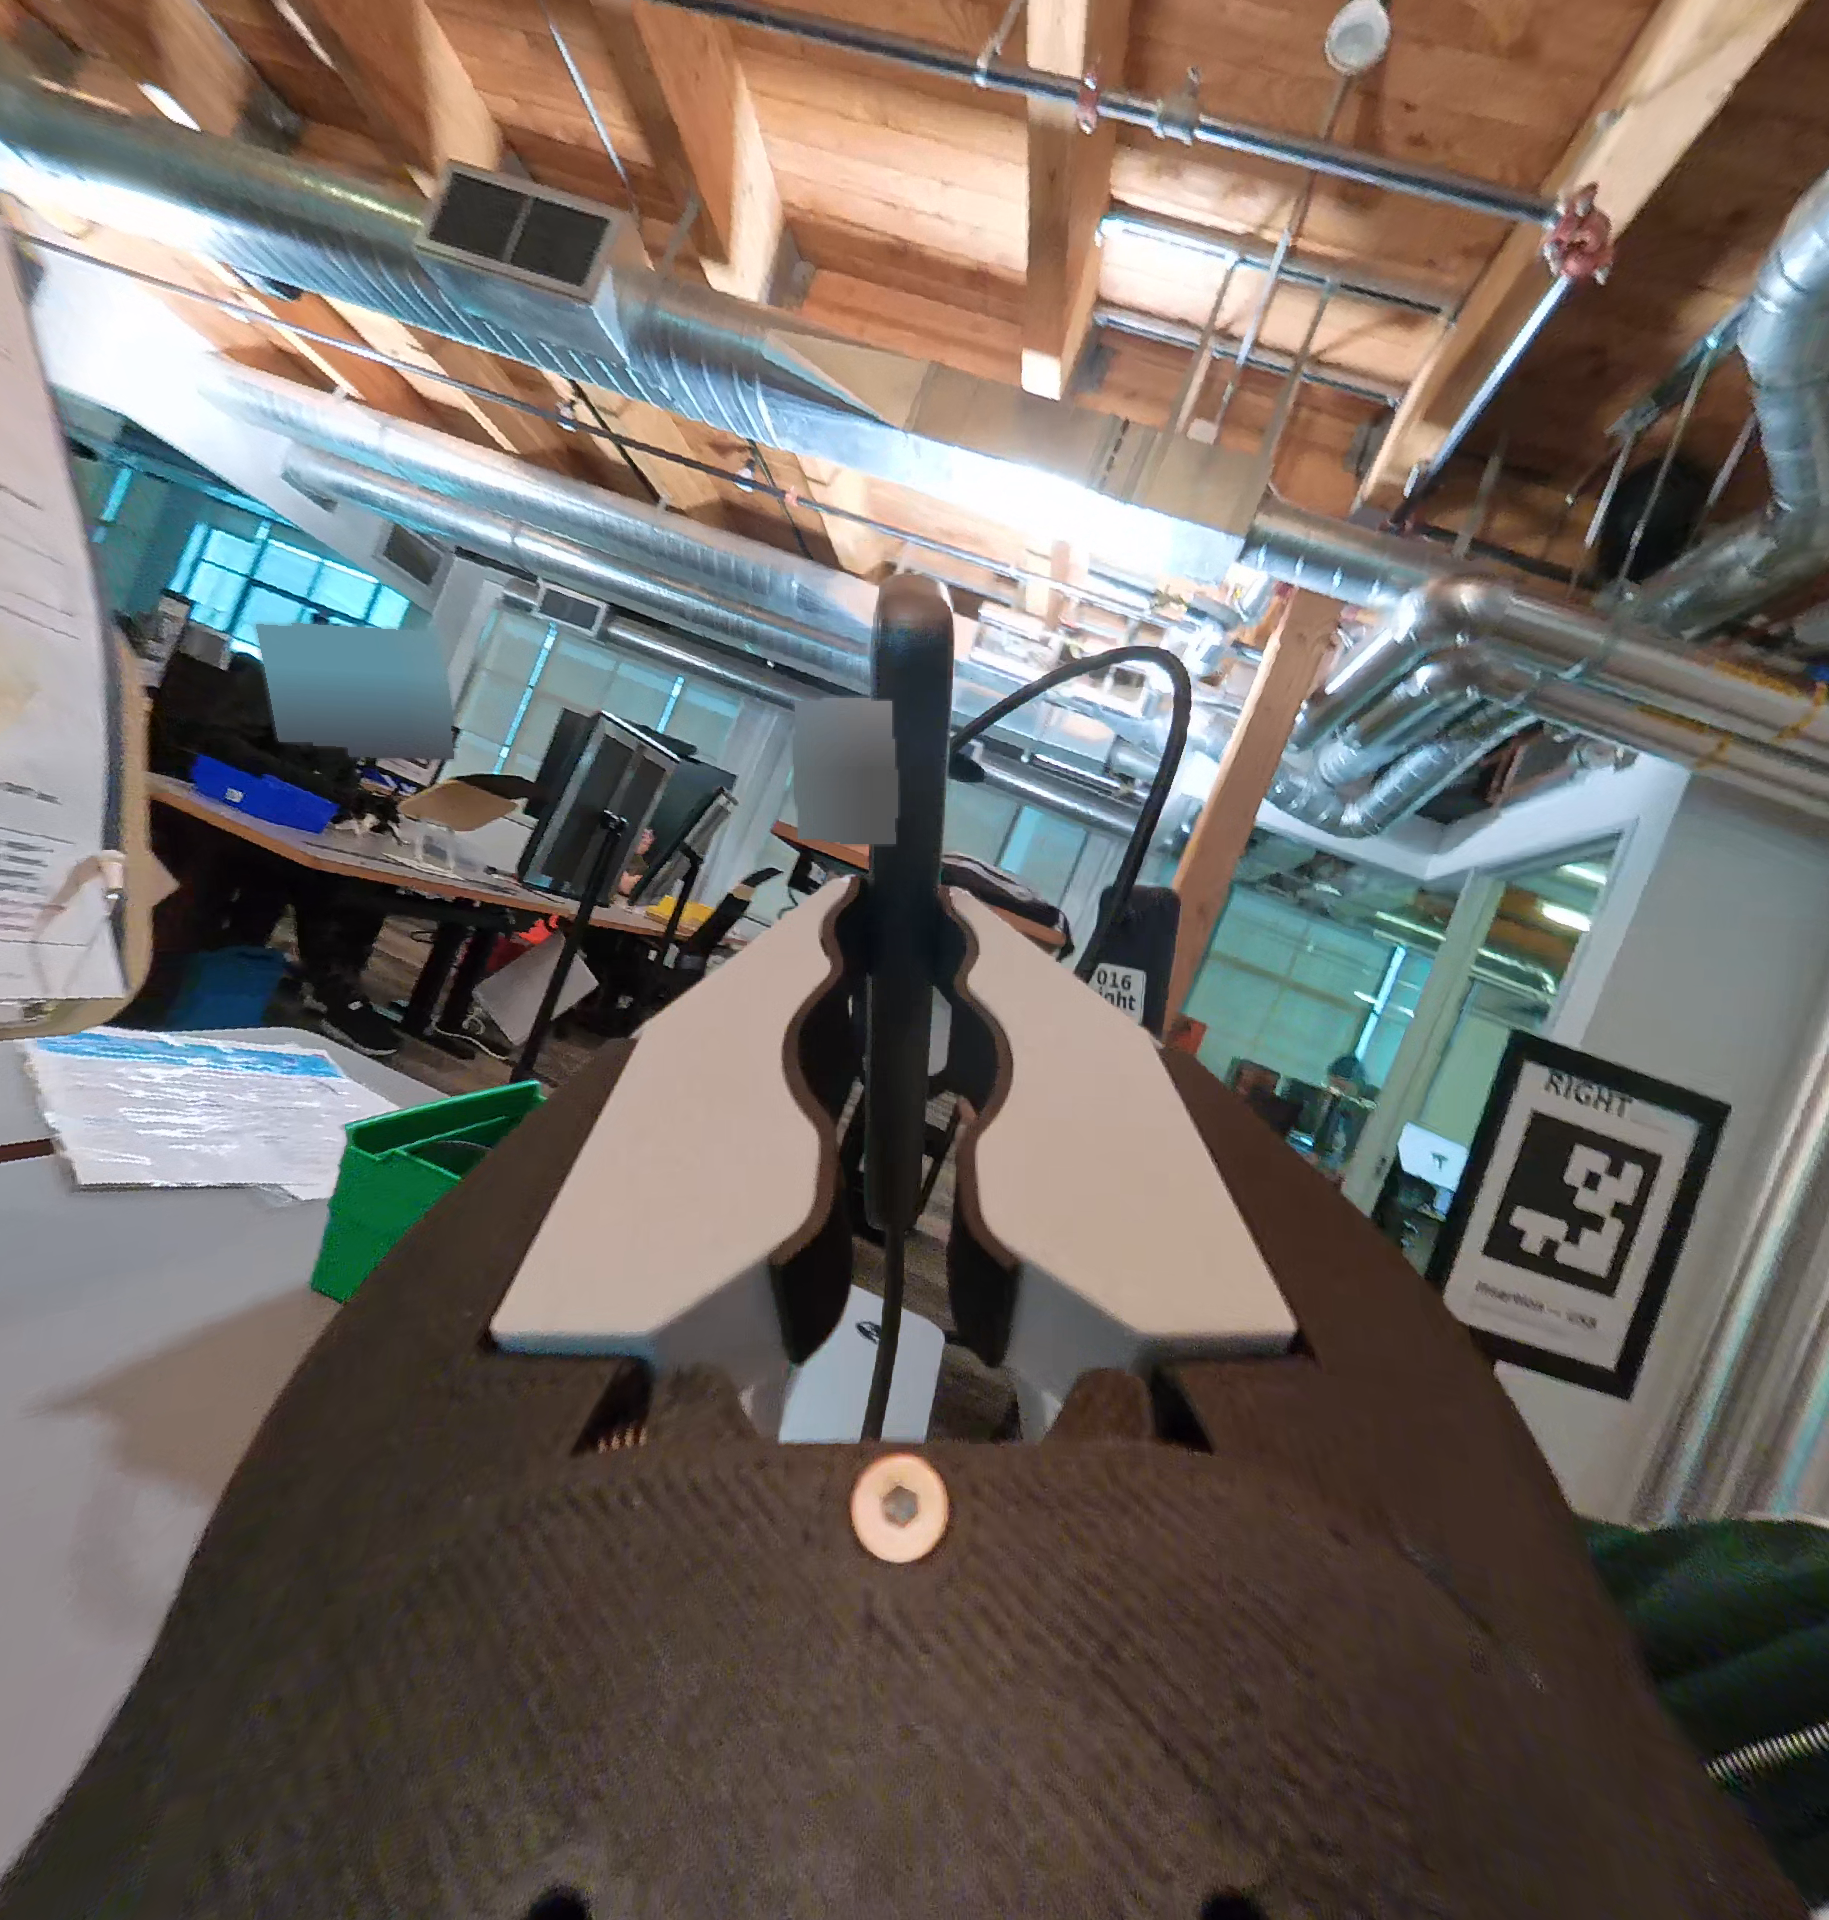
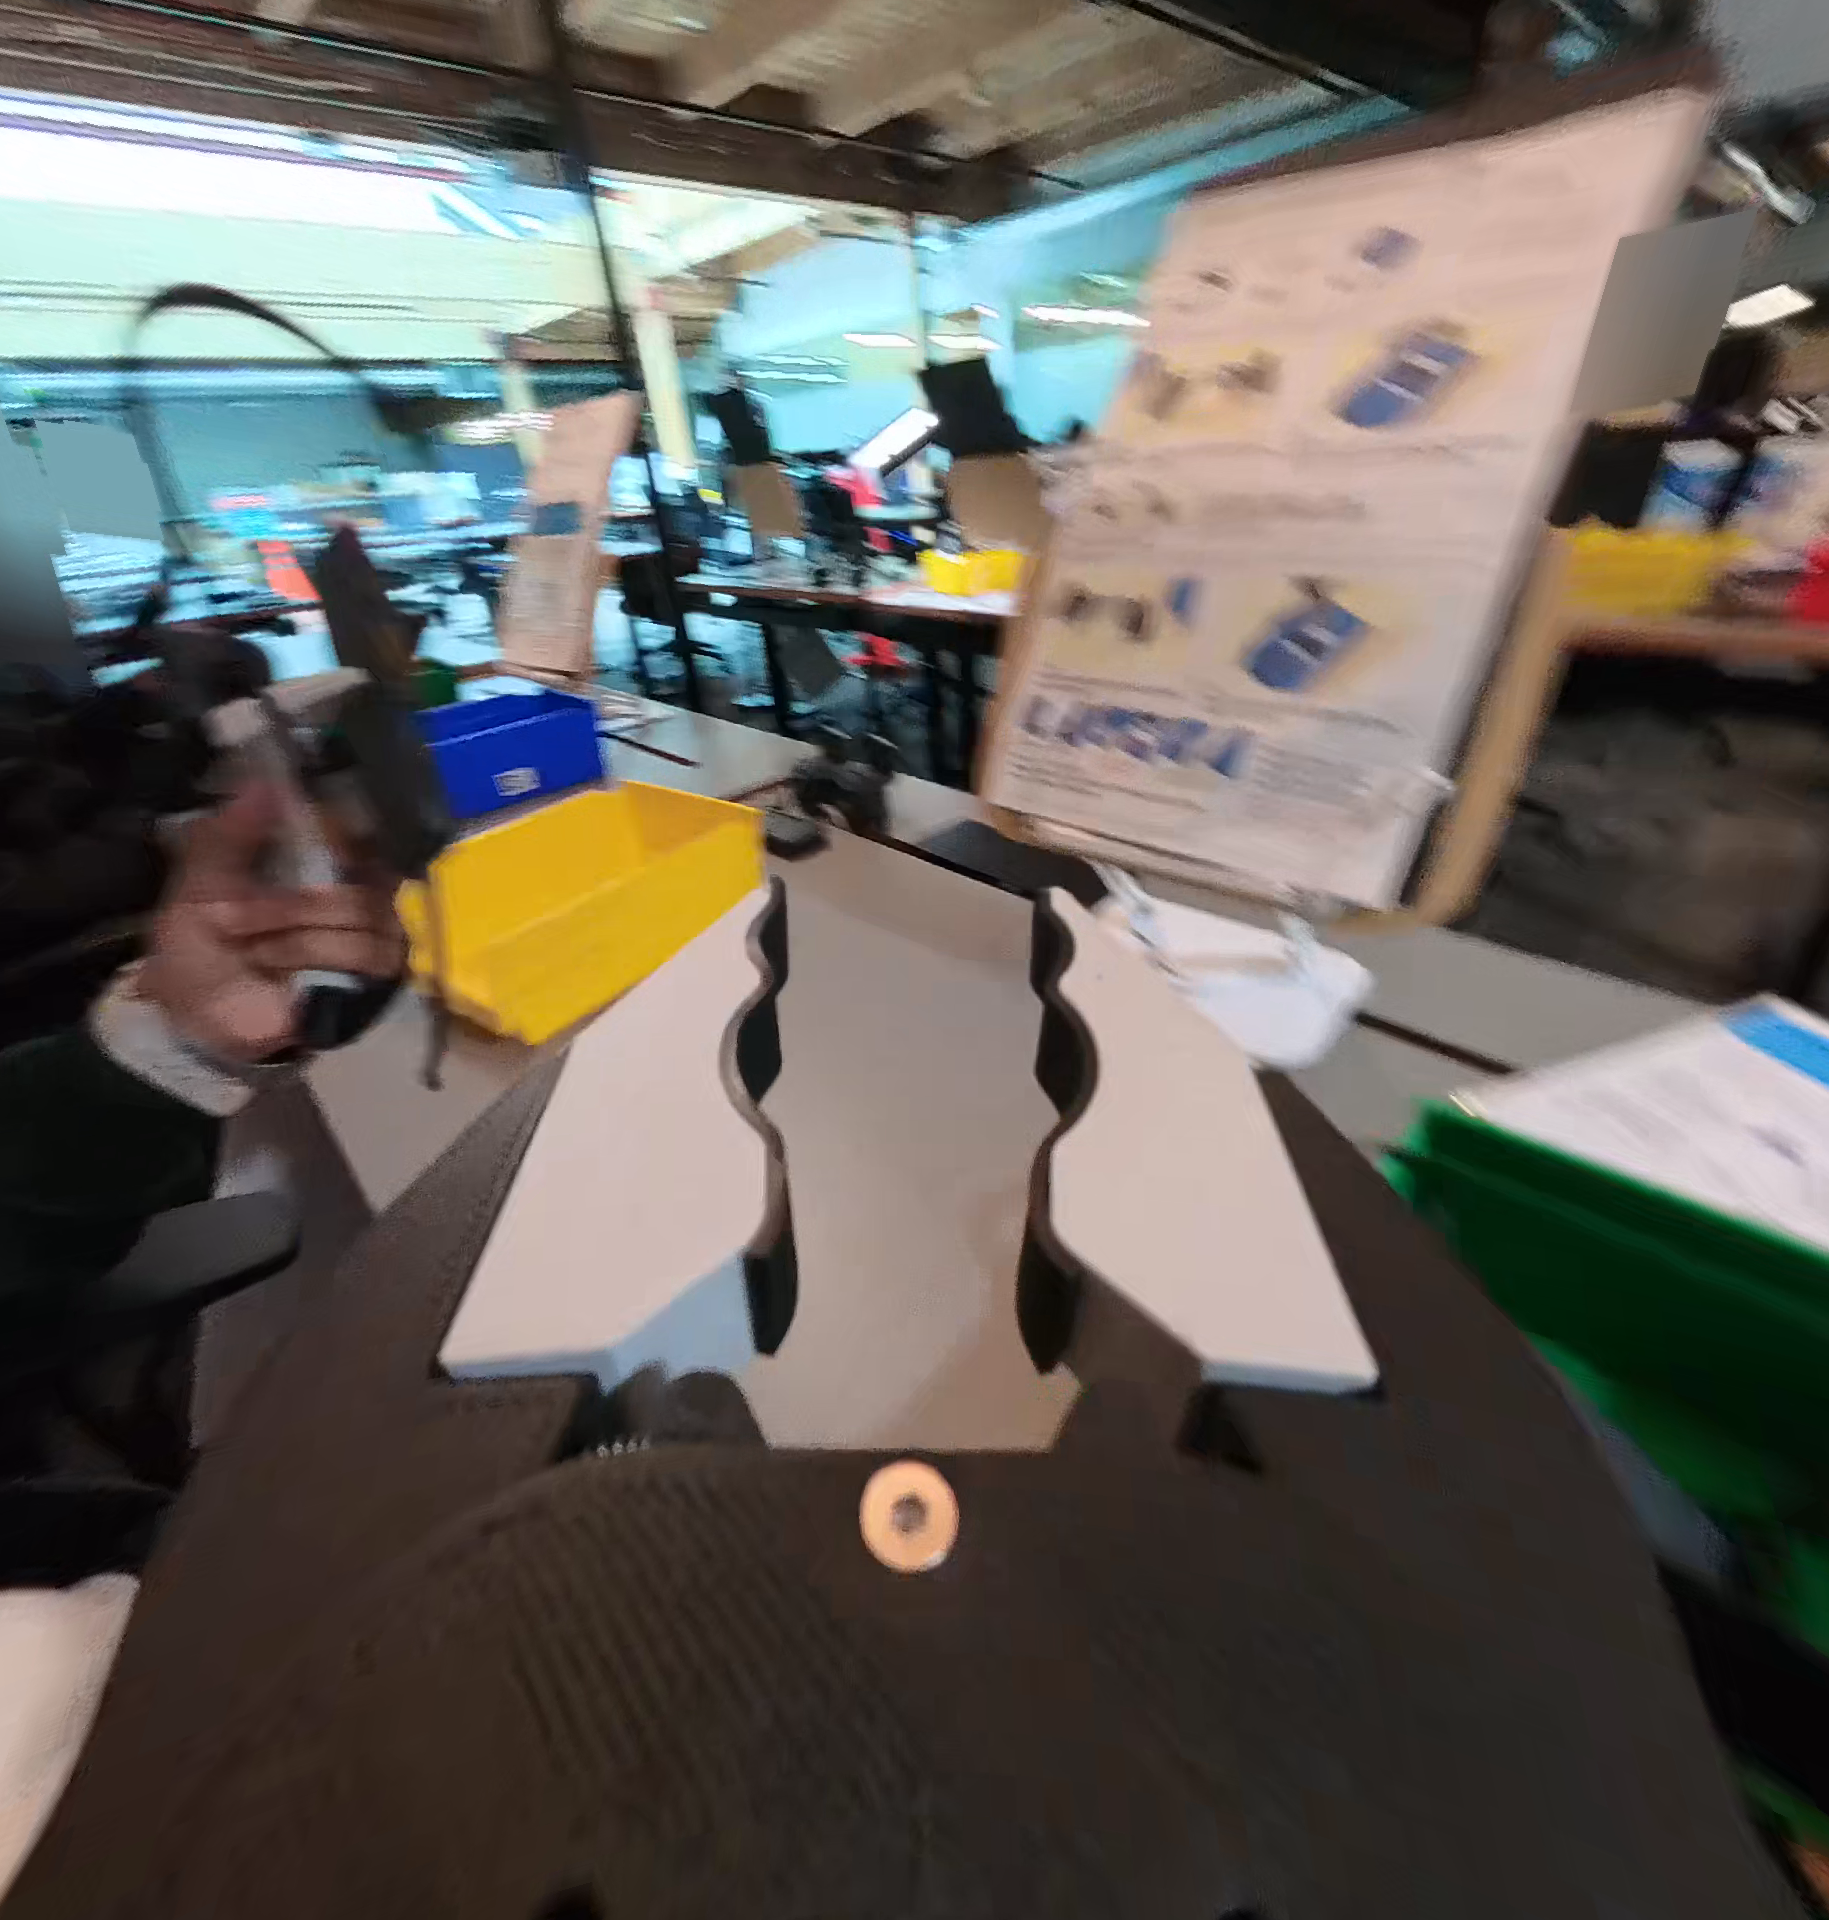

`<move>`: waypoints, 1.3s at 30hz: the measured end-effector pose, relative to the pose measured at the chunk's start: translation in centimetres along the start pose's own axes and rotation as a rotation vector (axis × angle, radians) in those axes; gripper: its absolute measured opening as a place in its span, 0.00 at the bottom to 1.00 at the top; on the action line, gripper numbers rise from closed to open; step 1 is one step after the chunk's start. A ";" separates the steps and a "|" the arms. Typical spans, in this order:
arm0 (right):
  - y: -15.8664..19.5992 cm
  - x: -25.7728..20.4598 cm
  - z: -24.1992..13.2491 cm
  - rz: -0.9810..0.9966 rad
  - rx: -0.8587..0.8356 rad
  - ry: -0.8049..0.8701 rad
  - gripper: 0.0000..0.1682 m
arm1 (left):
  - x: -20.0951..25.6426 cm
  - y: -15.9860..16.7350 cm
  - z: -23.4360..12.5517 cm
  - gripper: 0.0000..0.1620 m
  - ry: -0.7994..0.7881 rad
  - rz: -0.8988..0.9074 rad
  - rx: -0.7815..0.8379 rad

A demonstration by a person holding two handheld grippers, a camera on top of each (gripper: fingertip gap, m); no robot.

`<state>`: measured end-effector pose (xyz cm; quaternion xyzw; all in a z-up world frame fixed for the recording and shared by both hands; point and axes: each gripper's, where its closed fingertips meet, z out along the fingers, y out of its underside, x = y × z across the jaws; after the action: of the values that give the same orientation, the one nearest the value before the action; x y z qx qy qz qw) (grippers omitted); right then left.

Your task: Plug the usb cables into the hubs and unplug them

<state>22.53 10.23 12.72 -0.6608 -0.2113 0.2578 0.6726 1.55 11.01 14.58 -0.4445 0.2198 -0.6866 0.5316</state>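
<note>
The left gripper (image 1: 897, 914) was clamped on a slim black USB hub (image 1: 908, 831), which stood upright between its grey fingers (image 1: 681, 1122) and rose well past their tips toward the timber ceiling with its silver ducts (image 1: 536, 312). The hub's thin black cable (image 1: 889, 1330) ran back from its near end between the fingers toward the gripper body, and a second black cable (image 1: 1149, 727) arched beyond and to the right of the hub. To the left of that gripper stood a green bin (image 1: 411, 1174), with printed sheets (image 1: 193, 1101) lying on the grey table (image 1: 110, 1351) farther left; a framed black-and-white marker sign (image 1: 1575, 1205) leaned against the wall on its right. The right gripper (image 2: 905, 914) was spread wide with nothing between its fingers (image 2: 640, 1174), only bare tabletop (image 2: 899, 1091) showing in the gap. Ahead and to its left sat a yellow bin (image 2: 588, 914) with a blue bin (image 2: 515, 748) behind it, and farther left, blurred, a hand (image 2: 255, 935) held the other gripper up with the dark hub in it. An instruction sheet on a stand (image 2: 1284, 520) rose ahead to the right, and a green bin (image 2: 1616, 1299) topped with papers sat just beside the right finger.
</note>
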 end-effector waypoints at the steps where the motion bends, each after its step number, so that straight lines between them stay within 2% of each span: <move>1: -0.2 -2.7 1.4 -0.018 0.028 -0.079 0.26 | 0.5 0.3 0.2 0.05 0.020 0.003 -0.008; 5: 0.4 -11.3 6.0 0.066 0.108 -0.331 0.27 | 1.9 1.9 0.8 0.05 0.074 -0.013 -0.030; 6: 0.7 -12.5 6.7 0.092 0.121 -0.361 0.30 | 2.3 2.4 1.0 0.06 0.086 -0.023 -0.038; 9: 0.9 -14.3 7.7 0.178 0.184 -0.416 0.29 | 3.0 4.1 1.5 0.05 0.118 -0.046 -0.076; 11: 0.4 -14.4 7.5 0.259 0.239 -0.450 0.24 | 3.4 5.4 1.8 0.06 0.134 -0.042 -0.110; 13: 0.2 -14.2 7.0 0.300 0.261 -0.498 0.10 | 3.4 6.4 2.1 0.05 0.125 -0.024 -0.137; 14: 0.5 -14.0 6.9 0.299 0.223 -0.509 0.04 | 3.0 6.8 2.2 0.06 0.095 -0.011 -0.146; 16: 0.9 -13.3 6.7 0.253 0.144 -0.509 0.04 | 2.8 7.4 2.5 0.06 0.067 0.021 -0.164; 20: -0.5 -13.6 5.9 0.249 0.168 -0.500 0.03 | 4.1 7.0 3.1 0.06 0.099 -0.026 -0.119; 21: -1.6 -13.1 5.4 0.269 0.225 -0.473 0.03 | 4.1 6.6 3.0 0.06 0.095 -0.026 -0.105; 22: -3.9 -10.7 3.7 0.313 0.372 -0.397 0.03 | 4.2 5.8 2.3 0.06 0.110 -0.014 -0.066; 23: -6.5 -6.9 0.6 0.368 0.526 -0.325 0.04 | 3.7 5.1 1.6 0.06 0.092 -0.005 -0.049; 25: -9.3 -0.7 -5.8 0.368 0.642 -0.228 0.03 | 2.5 3.8 0.6 0.06 0.057 0.025 -0.035; 26: -8.9 1.4 -7.6 0.303 0.580 -0.142 0.03 | 2.0 3.0 0.4 0.06 0.035 0.034 -0.012; 30: -2.0 8.8 -10.9 0.089 0.088 0.260 0.04 | 1.8 1.8 0.6 0.06 0.028 0.043 0.009; 34: 0.2 12.2 -13.2 -0.006 0.009 0.394 0.03 | 1.8 2.0 0.6 0.06 0.013 0.056 0.001; 39: 5.5 16.0 -15.3 -0.042 -0.280 0.564 0.04 | 1.9 1.8 0.6 0.05 0.020 0.034 0.006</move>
<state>44.16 8.25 5.78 -0.7880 -0.0635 0.0188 0.6121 2.92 8.73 14.23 -0.4321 0.2306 -0.6825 0.5424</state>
